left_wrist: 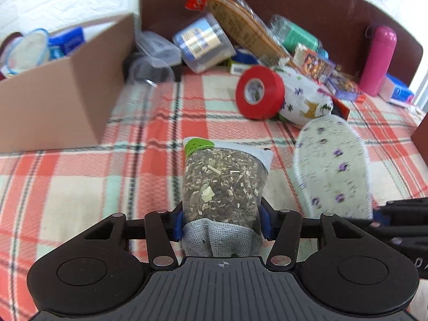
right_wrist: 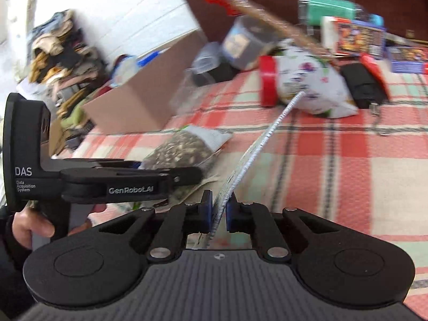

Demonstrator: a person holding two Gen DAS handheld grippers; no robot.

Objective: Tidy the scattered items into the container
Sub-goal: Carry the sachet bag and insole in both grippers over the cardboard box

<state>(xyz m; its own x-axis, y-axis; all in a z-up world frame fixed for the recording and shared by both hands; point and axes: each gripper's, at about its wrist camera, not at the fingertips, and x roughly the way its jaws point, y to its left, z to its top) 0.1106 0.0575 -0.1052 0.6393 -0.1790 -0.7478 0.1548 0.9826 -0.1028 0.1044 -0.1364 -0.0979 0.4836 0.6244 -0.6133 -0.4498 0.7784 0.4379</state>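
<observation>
Both wrist cams sit low over the bed [left_wrist: 80, 187], facing the far headboard [left_wrist: 307, 5]. Shared: cardboard box [left_wrist: 61, 99], red tape roll [left_wrist: 258, 91], clutter.

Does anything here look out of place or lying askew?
Yes. A clear plastic cup lies tipped on its side beside the cardboard box, and the red tape roll stands on edge, leaning against a patterned pouch.

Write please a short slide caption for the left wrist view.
Left gripper holds a herb sachet above the plaid cloth, cardboard box to its left.
</observation>
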